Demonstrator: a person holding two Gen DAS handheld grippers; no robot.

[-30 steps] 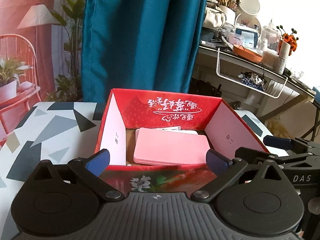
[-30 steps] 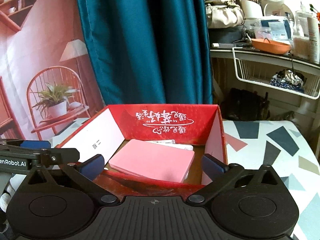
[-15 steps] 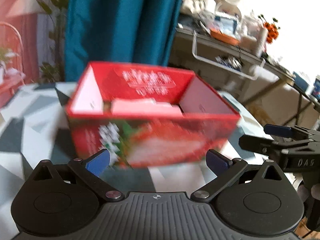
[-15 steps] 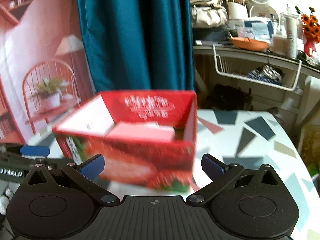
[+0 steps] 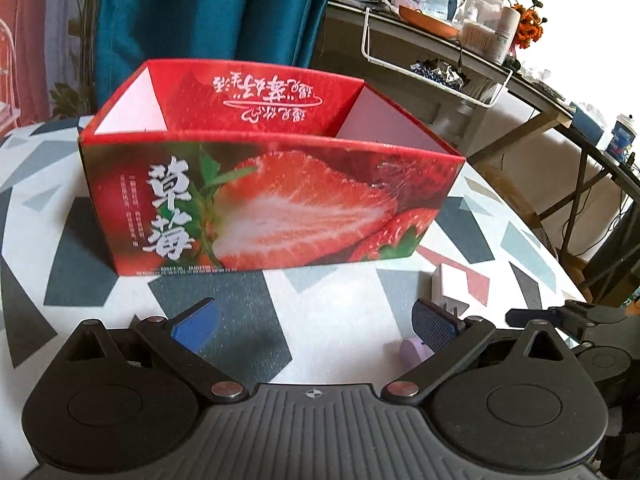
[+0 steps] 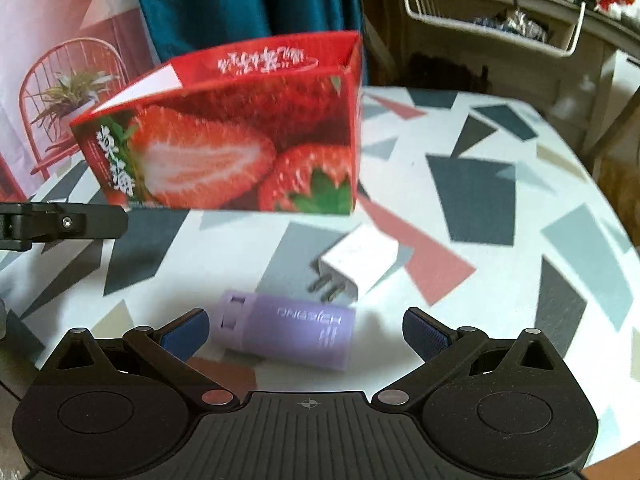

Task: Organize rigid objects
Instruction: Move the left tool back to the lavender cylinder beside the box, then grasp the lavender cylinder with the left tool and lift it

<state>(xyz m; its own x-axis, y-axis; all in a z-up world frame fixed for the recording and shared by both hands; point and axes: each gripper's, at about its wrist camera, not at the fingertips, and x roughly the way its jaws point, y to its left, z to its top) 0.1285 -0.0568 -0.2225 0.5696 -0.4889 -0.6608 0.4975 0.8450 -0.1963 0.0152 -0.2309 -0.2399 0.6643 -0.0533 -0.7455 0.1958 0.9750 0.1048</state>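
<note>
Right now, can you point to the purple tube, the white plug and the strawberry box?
purple tube point(image 6: 285, 331): right wrist view, middle of its side.
white plug point(image 6: 360, 261): right wrist view, its flat white body.
strawberry box point(image 5: 272, 204): left wrist view, its front wall.

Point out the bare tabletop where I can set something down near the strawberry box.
Free: the table right of the strawberry box, out to the edge, and the strip before the box's front wall, ahead of the left gripper. Crowded: between the box's right corner and the right gripper, where the white charger and purple cylinder lie.
</note>
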